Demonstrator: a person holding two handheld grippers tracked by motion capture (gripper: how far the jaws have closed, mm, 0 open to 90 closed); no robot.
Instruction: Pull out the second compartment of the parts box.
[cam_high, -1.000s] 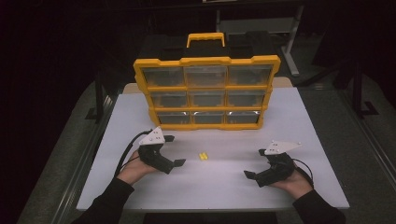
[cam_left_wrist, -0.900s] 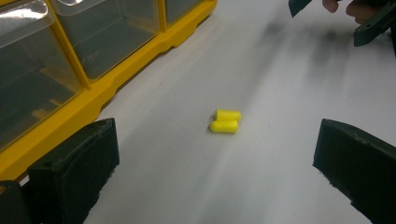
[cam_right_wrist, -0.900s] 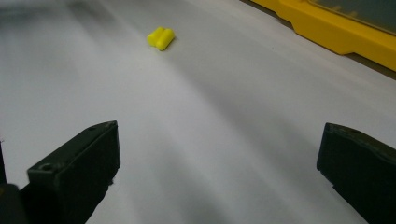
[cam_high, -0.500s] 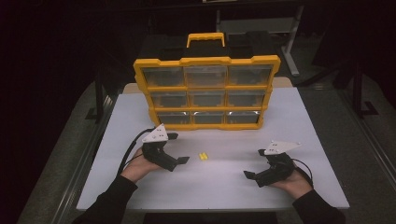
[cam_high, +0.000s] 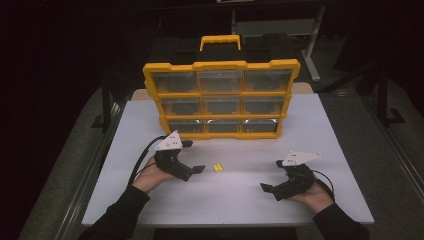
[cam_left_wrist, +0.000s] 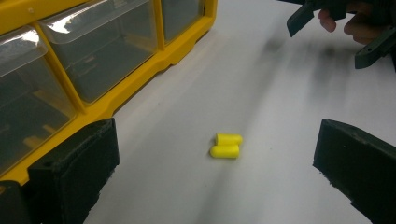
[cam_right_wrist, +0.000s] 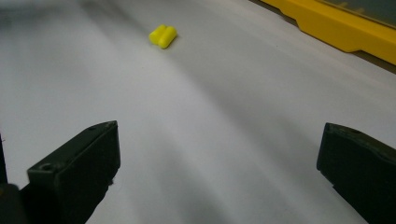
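Left tongs (cam_high: 196, 170): jaws wide apart, nothing between them, held low over the surface by the person's left hand (cam_high: 150, 175); in the left gripper view both black jaws frame the earplugs, which lie ahead in the gap.
Right tongs (cam_high: 267, 189): jaws also spread wide and bare, held by the right hand (cam_high: 312, 192) near the front right of the surface; their tips point left toward the middle.
Earplugs (cam_high: 217, 167): two small yellow foam cylinders lying side by side, touching each other, flat on the surface; just beside the left tongs' tips, well apart from the right tongs.
Earplugs, close views: near the centre in the left gripper view (cam_left_wrist: 226, 145); far off at the upper left in the right gripper view (cam_right_wrist: 162, 36).
Organiser case (cam_high: 221, 97): yellow frame with clear drawers in three rows of three, standing upright at the back of the surface, carry handle on top; well behind the earplugs.
Surface (cam_high: 240, 200): white board, bare around the earplugs.
Other hand in left gripper view: the right tongs (cam_left_wrist: 341, 28) with fingers around them, at the upper right.
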